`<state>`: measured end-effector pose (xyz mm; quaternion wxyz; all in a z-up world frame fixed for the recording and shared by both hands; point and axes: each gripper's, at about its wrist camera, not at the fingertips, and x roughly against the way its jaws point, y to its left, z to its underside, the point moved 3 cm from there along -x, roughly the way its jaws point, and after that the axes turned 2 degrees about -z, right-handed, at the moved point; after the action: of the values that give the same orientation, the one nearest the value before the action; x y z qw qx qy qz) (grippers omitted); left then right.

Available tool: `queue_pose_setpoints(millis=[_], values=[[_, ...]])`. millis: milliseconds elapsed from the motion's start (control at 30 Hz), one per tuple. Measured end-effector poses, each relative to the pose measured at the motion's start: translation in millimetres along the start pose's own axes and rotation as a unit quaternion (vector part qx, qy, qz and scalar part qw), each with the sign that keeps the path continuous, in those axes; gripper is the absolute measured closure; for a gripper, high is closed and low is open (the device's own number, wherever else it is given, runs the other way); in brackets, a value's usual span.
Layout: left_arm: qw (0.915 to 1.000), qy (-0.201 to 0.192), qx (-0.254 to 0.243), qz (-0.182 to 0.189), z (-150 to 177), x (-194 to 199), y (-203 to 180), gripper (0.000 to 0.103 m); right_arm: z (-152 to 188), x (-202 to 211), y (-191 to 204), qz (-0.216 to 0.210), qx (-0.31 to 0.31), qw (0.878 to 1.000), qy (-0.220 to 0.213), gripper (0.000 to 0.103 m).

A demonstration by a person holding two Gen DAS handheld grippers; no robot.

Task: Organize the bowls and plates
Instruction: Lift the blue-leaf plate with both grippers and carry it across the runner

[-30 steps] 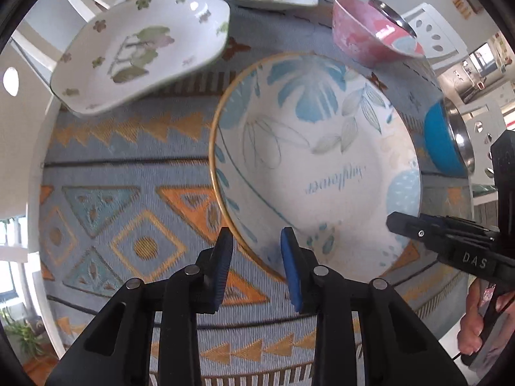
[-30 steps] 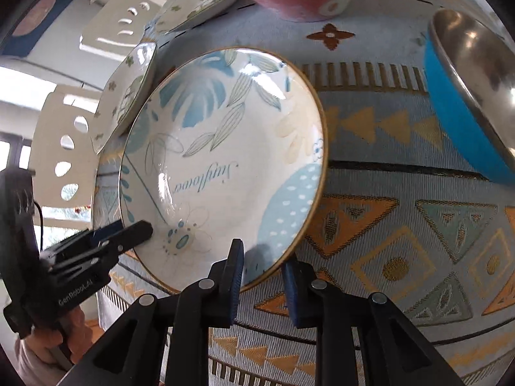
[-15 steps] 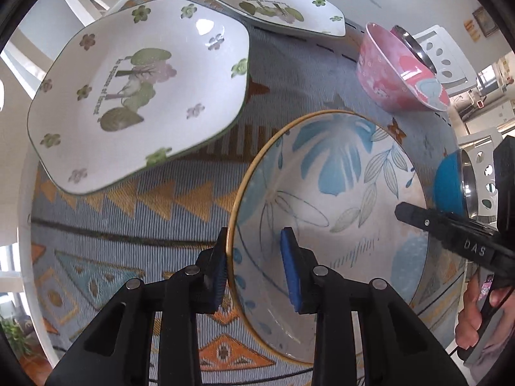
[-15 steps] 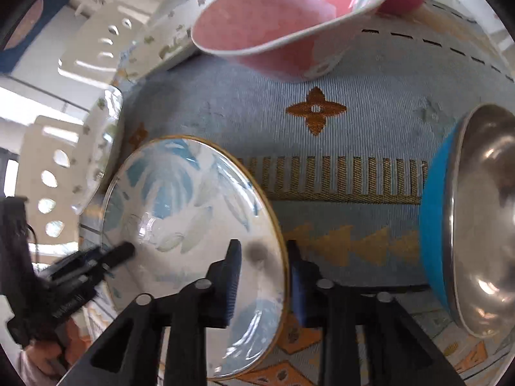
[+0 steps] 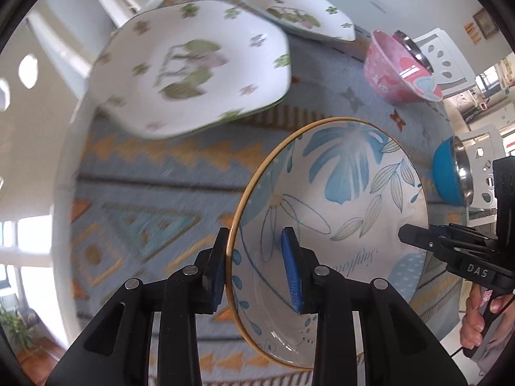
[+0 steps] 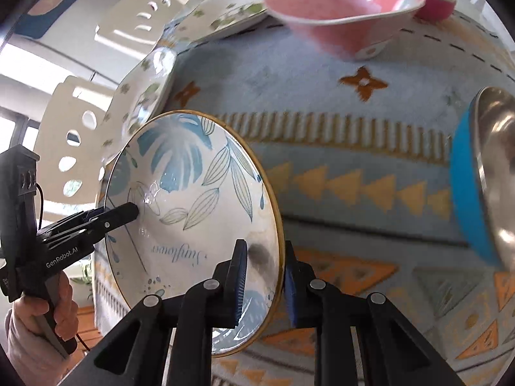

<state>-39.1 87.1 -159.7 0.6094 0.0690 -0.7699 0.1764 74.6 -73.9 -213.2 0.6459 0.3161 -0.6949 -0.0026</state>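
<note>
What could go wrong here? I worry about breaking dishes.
The blue leaf plate is gripped only at its rim, by the left hand-held gripper and the right hand-held gripper, whose jaws are closing; uneven pulls could slip it. It may also clip the nearby green-flower plate.

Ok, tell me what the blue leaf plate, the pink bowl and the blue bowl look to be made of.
Blue leaf plate: probably glazed ceramic, given its glossy highlights, printed pattern and gold rim.
Pink bowl: ceramic or melamine, smooth with a soft sheen; hard to tell which.
Blue bowl: metal inside, mirror-like steel look, with a matte blue outer coat.
</note>
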Motion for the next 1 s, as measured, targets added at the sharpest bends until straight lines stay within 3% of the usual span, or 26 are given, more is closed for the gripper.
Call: queue_pose_setpoints(millis=[133, 467, 567, 700, 1000], values=[[0.9994, 0.013, 0.025, -0.019, 21.3, 6.1, 26.2, 0.073, 18.6, -9.9, 23.9, -0.017, -0.005, 0.999, 0.03, 0.082], [0.9951, 0.03, 0.084, -0.043, 71.1, 20.3, 88.5, 0.072, 42.7, -44.8, 94.4, -0.025, 0.053, 0.995, 0.086, 0.082], [0.9945, 0.039, 0.069, -0.069, 81.1, 17.6, 93.0, 0.073, 44.7, -52.1, 105.9, -0.027, 0.069, 0.993, 0.095, 0.082], [0.9954, 0.028, 0.072, -0.057, 84.6, 19.7, 96.7, 0.073, 46.0, -56.4, 114.8, -0.012, 0.089, 0.992, 0.094, 0.082], [0.997, 0.032, 0.049, -0.051, 77.2, 16.6, 80.0, 0.073, 53.8, -65.2, 96.3, -0.014, 0.051, 0.993, 0.108, 0.083]])
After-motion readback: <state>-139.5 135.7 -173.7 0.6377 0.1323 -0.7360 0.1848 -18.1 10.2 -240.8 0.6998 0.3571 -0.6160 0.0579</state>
